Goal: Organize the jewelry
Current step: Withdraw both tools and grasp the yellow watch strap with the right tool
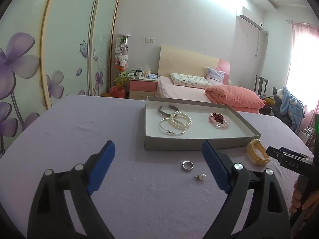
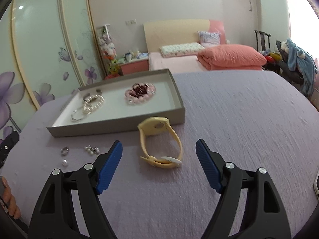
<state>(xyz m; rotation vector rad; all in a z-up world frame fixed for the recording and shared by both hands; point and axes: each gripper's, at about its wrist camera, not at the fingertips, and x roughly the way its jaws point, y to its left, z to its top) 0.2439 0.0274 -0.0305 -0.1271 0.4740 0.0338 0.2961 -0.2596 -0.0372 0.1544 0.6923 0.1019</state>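
I note both tongs gaping wide, empty: left gripper [image 1: 158, 166] over the silver ring [image 1: 187, 166], right gripper [image 2: 159, 158] before the yellow watch band [image 2: 160, 142]. Risk: the ring or pearl pendant [image 1: 201, 176] skids off the blue pads [image 1: 104, 167] across the lilac tablecloth [image 1: 79, 139], short of the grey tray [image 1: 191, 144].

Bedroom. White walls [image 1: 179, 20]; ceiling brightly lit. Sliding wardrobe doors [image 1: 65, 45], pale green glass with purple flower decals and cream frames, line the left side. Bed [image 1: 185, 91] against the far wall: cream and pink headboard, pink sheet, patterned pillows, folded salmon quilt [image 1: 235, 97]. Pink nightstand [image 1: 142, 85], cluttered, left of the bed; clear column of plush toys [image 1: 121, 59] beside it. Air conditioner [image 1: 251, 21] mounted high. Pink-curtained window [image 1: 303, 55] at right, strongly backlit. Lavender cloth covers the tabletop [image 1: 79, 131].
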